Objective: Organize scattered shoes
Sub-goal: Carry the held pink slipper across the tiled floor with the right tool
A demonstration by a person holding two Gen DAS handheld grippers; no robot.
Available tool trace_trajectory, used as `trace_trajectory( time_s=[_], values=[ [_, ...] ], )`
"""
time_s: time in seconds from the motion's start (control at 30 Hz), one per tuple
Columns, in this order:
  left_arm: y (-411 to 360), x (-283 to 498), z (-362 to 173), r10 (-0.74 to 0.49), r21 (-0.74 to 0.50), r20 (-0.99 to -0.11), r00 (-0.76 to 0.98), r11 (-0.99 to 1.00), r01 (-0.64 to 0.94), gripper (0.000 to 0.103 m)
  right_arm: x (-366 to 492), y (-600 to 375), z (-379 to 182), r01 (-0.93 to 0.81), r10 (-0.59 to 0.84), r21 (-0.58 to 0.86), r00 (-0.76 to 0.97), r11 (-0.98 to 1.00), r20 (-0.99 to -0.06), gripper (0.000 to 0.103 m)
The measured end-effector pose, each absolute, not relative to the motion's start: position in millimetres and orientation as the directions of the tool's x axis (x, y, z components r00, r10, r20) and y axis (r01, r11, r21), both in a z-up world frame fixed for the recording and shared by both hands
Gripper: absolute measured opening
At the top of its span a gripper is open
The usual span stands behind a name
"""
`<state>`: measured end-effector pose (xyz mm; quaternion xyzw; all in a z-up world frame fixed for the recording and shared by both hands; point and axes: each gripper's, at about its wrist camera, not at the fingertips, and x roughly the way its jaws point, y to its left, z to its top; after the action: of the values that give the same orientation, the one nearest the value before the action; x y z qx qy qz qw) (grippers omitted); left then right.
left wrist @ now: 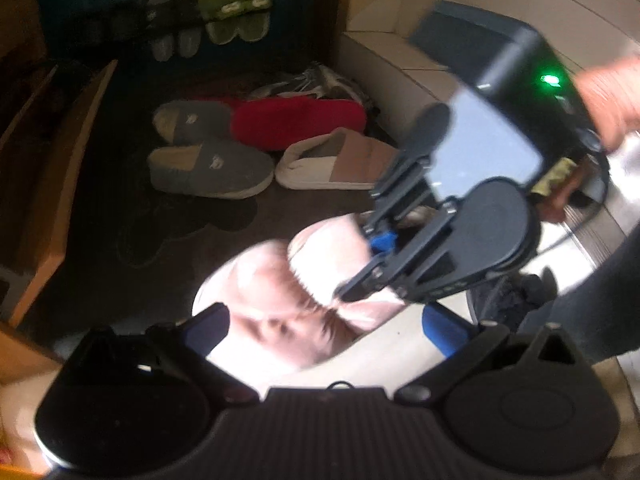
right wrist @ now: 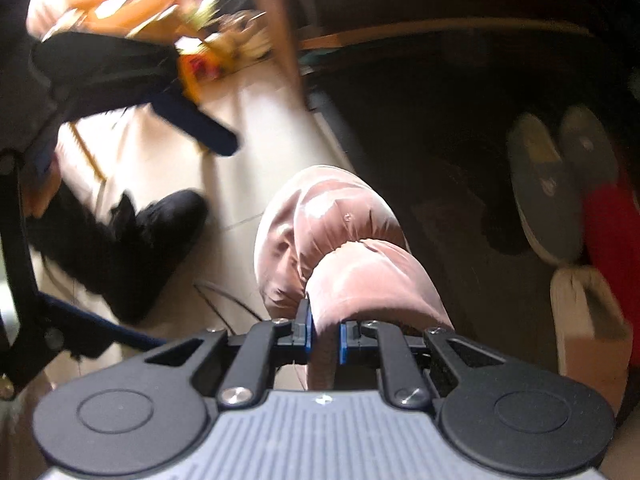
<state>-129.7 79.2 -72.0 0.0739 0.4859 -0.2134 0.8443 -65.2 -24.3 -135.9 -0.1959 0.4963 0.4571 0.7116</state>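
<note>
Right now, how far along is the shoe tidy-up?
Done: a grey pair, a red slipper and a beige slipper lie grouped on the dark mat; more pairs line the back. In hand: the right gripper has its jaws shut on a pink slipper; the left gripper is open. Left: placing it with the others.

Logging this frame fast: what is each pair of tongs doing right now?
Left tongs: open, nothing gripped; pink slipper lies between the fingers.
Right tongs: shut on the pink slipper.
</note>
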Motion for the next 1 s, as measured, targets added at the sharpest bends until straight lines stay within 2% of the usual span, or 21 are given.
trace_trajectory(
  time_s=[0.37,0.73,1.0],
  values=[
    [107,-149,-70,-0.171,-0.033,-0.855,0.490,0.960,0.277,0.103,-71,-1,-159,-0.660,0.491,0.269,0.174,0.701,-0.854,0.012],
    [119,-148,-63,-0.134,-0.041,-0.850,0.510,0.981,0.191,0.103,-54,6,-154,-0.472,0.554,0.397,0.259,0.787,-0.791,0.012],
    [121,-152,-61,-0.101,-0.022,-0.849,0.518,0.987,0.157,0.103,-46,16,-167,-0.423,0.537,0.402,0.273,0.812,-0.798,0.012]
  ],
)
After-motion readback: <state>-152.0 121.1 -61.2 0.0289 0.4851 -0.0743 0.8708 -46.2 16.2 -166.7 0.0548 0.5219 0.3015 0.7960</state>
